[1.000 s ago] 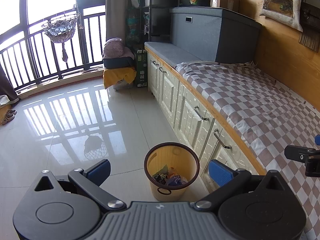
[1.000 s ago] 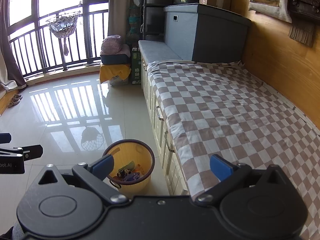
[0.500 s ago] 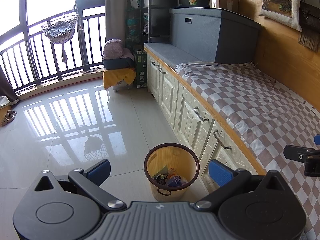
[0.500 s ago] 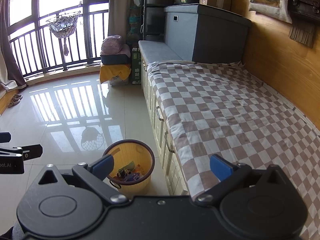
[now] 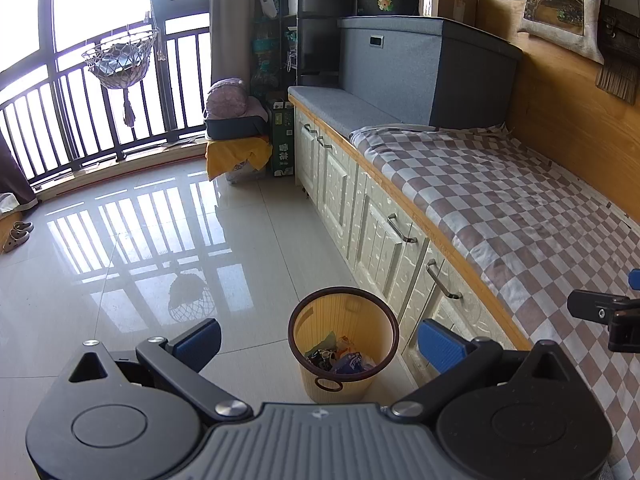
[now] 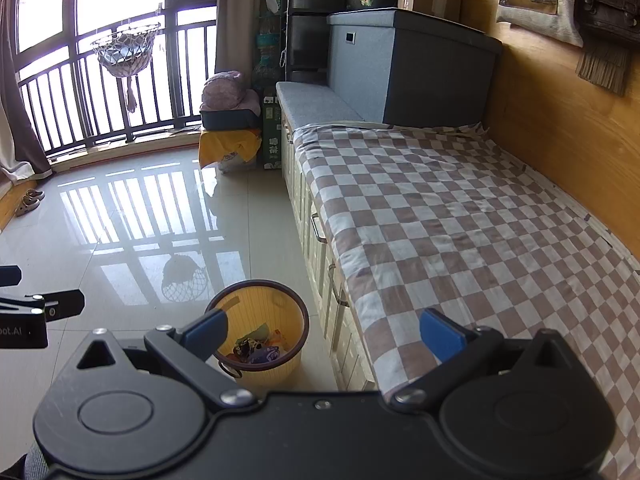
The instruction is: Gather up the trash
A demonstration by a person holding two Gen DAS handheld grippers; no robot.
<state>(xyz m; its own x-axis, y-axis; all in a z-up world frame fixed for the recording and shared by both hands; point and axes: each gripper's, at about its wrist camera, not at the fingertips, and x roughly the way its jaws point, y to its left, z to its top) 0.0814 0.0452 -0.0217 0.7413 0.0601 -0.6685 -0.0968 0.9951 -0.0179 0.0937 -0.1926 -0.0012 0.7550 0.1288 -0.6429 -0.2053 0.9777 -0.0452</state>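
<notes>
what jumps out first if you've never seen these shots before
The yellow trash bin on the glossy tile floor, right beside the white cabinet doors, with wrappers already inside it. Next, the brown-and-white checkered cloth spread along the bench to its right. Both the left gripper and the right gripper are open and hold nothing.

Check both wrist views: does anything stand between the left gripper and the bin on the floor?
Nothing visible does. The left gripper is open and empty, and only bare floor tiles separate it from the bin, whose open top is uncovered.
</notes>
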